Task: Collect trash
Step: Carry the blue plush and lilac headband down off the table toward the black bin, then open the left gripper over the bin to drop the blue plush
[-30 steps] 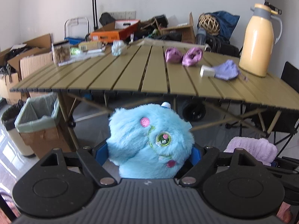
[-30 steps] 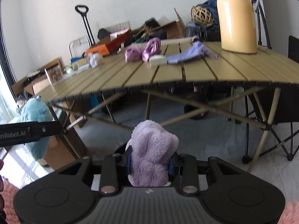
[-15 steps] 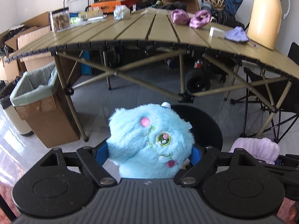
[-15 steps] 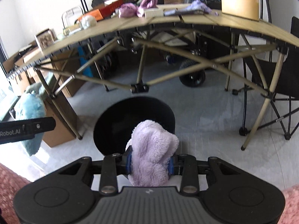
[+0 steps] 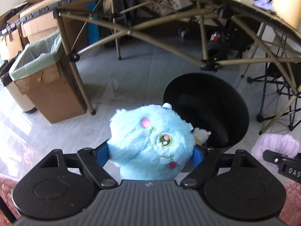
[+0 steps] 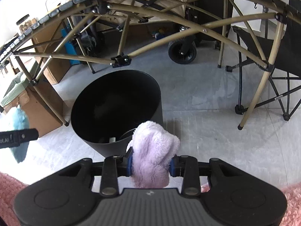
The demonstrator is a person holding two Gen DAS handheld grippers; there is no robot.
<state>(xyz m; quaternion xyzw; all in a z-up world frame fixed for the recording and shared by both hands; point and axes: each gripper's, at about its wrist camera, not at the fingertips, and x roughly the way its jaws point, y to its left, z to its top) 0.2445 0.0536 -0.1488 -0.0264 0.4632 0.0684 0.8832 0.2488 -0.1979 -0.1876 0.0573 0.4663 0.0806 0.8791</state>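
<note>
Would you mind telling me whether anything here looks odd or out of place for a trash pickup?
Yes: both grippers hold soft toys, not obvious rubbish. The left gripper clamps a clean, intact blue plush toy, and the right gripper clamps a lilac plush piece, both beside the black bin. Nothing looks spilled or broken.

A cluttered storeroom: folding table (image 6: 188,26), cardboard boxes (image 5: 37,24), camp chair (image 6: 272,56)
</note>
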